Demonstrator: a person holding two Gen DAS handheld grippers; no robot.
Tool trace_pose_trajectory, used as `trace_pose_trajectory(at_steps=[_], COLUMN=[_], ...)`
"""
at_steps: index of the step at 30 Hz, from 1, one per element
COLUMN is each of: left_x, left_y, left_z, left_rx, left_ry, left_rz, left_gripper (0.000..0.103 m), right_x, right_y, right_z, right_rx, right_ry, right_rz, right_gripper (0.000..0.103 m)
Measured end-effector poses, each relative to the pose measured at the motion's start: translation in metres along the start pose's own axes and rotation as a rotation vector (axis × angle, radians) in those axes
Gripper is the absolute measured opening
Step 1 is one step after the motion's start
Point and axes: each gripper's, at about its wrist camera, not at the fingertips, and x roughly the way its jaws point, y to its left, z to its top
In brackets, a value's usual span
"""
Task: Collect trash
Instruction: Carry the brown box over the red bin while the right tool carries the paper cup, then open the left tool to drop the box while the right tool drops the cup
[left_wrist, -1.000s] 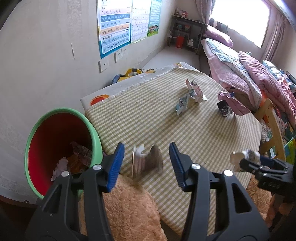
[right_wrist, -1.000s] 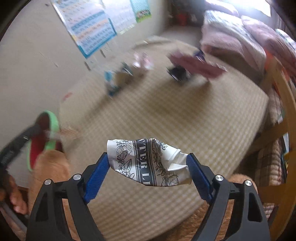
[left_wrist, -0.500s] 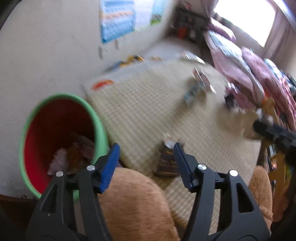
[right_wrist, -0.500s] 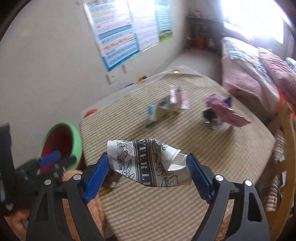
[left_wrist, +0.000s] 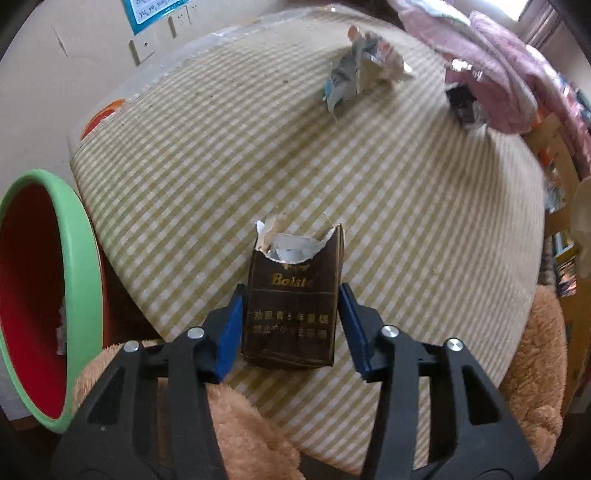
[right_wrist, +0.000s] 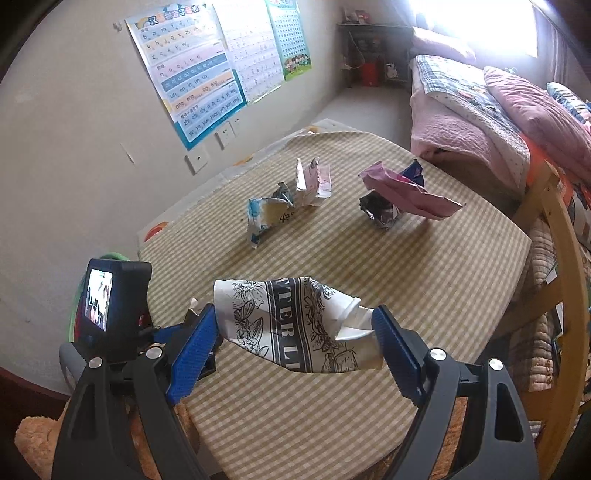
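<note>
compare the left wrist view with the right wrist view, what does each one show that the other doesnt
Left wrist only: the torn brown carton between the left gripper pads, and the red inside of the green-rimmed bin.
Right wrist only: the crumpled printed paper clamped in the right gripper, and the wall posters.
Both: the checked tablecloth and wrappers at its far side.

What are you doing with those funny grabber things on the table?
A person is picking up trash with two hand-held grippers. The left gripper has just been closing around a torn brown cigarette pack on the checked table, its pads at the pack's sides. The right gripper holds a crumpled printed paper. More wrappers wait farther back, and a green-rimmed bin stands beside the table.
</note>
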Motion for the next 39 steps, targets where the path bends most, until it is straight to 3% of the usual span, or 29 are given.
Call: trace_pose_trajectory(at_steps=[4, 7, 11, 16, 22, 24, 29, 32, 34, 39], left_x=[-0.042, -0.079, -0.112, -0.125, -0.121, -0.120, -0.116, -0.112, -0.110, -0.105], left_y=[0.029, 0.068, 0.136, 0.206, 0.254, 0.259, 0.259, 0.251, 0.245, 0.228], left_z=[-0.008, -0.019, -0.039, -0.066, -0.087, -0.091, -0.095, -0.093, -0.090, -0.084], left_rx=[-0.107, -0.185, -0.330, -0.488, -0.611, -0.629, -0.645, -0.619, -0.598, -0.541], left_ry=[-0.148, -0.256, -0.337, -0.341, -0.308, -0.304, -0.307, -0.300, -0.297, -0.295], left_rz=[-0.040, 0.031, 0.166, 0.253, 0.263, 0.266, 0.243, 0.235, 0.222, 0.213], left_gripper=[0.046, 0.046, 0.046, 0.046, 0.048, 0.074, 0.077, 0.077, 0.077, 0.077], right_x=[0.002, 0.008, 0.024, 0.049, 0.076, 0.083, 0.099, 0.103, 0.105, 0.100], right_y=[0.012, 0.035, 0.080, 0.149, 0.225, 0.243, 0.251, 0.225, 0.189, 0.068], right_z=[0.003, 0.006, 0.009, 0.015, 0.025, 0.027, 0.033, 0.037, 0.045, 0.072], right_rx=[-0.009, -0.052, -0.120, -0.179, -0.218, -0.222, -0.151, -0.126, -0.121, -0.117], right_ry=[0.005, 0.015, 0.048, 0.111, 0.174, 0.201, 0.252, 0.233, 0.202, 0.081], right_rz=[0.041, 0.084, 0.177, 0.320, 0.456, 0.497, 0.554, 0.503, 0.408, 0.037], right_gripper=[0.081, 0.081, 0.081, 0.081, 0.082, 0.082, 0.089, 0.089, 0.089, 0.089])
